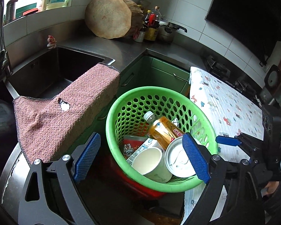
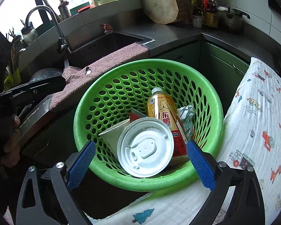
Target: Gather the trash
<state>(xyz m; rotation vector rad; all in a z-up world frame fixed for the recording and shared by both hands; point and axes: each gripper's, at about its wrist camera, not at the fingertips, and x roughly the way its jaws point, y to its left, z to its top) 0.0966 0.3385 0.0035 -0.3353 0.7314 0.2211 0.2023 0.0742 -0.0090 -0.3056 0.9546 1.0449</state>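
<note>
A green perforated basket (image 1: 121, 101) (image 2: 110, 86) sits on the floor and holds trash: a yellow drink bottle (image 1: 164, 131) (image 2: 164, 110), a white paper cup (image 1: 149, 163) (image 2: 112, 133), a white lidded cup (image 1: 178, 161) (image 2: 146, 148), a small carton (image 1: 138, 148) and crumpled paper (image 2: 186, 118). My left gripper (image 1: 142, 157) hovers over the basket's near rim, open, with nothing between its blue pads (image 1: 194, 157). My right gripper (image 2: 140, 165) also stands open above the near rim, its pads apart from the lidded cup. The right gripper's tip (image 1: 227, 141) shows in the left wrist view.
A pink cloth (image 1: 65, 116) (image 2: 103, 65) hangs over the sink edge (image 1: 106, 60). A patterned white cloth (image 1: 221, 101) (image 2: 252, 121) covers the surface on the right. A round wooden block (image 1: 108, 16), bottles (image 1: 151, 24) and a pot (image 1: 168, 30) stand at the back of the counter. A hand (image 2: 11, 146) holds the left gripper.
</note>
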